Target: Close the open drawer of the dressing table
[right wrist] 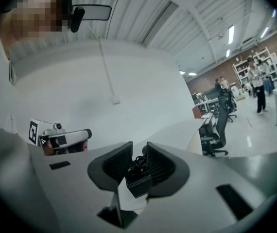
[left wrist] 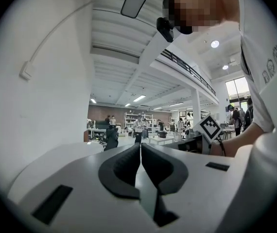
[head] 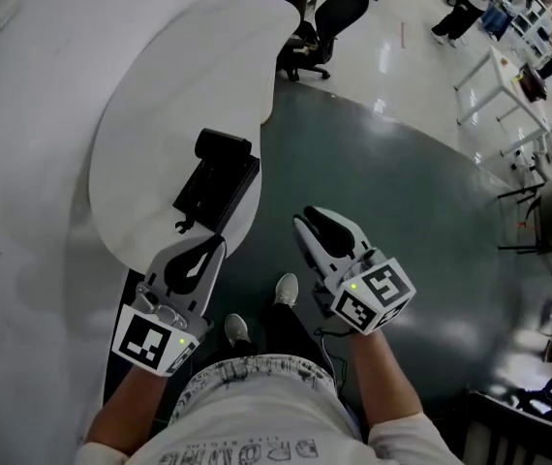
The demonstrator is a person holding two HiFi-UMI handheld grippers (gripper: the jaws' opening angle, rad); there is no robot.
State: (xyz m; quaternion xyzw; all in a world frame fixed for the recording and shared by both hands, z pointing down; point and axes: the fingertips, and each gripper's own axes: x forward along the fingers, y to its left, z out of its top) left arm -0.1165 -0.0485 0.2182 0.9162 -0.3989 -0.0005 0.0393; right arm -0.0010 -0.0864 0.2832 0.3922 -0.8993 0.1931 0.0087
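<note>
Well, my left gripper (left wrist: 140,147) is clenched, fingers pressed together on nothing; my right gripper (right wrist: 139,152) has its fingers apart, empty. Both hover by the dressing table's (head: 179,85) near edge, where a black box (head: 216,177) sits. I cannot make out the drawer.

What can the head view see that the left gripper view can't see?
Only the head view shows the person's shoes and the black device lying on the white tabletop. Only the left gripper view shows the ceiling and the camera on the person's head. Both show the left gripper, its jaws together, the right gripper and the person's printed shirt.
</note>
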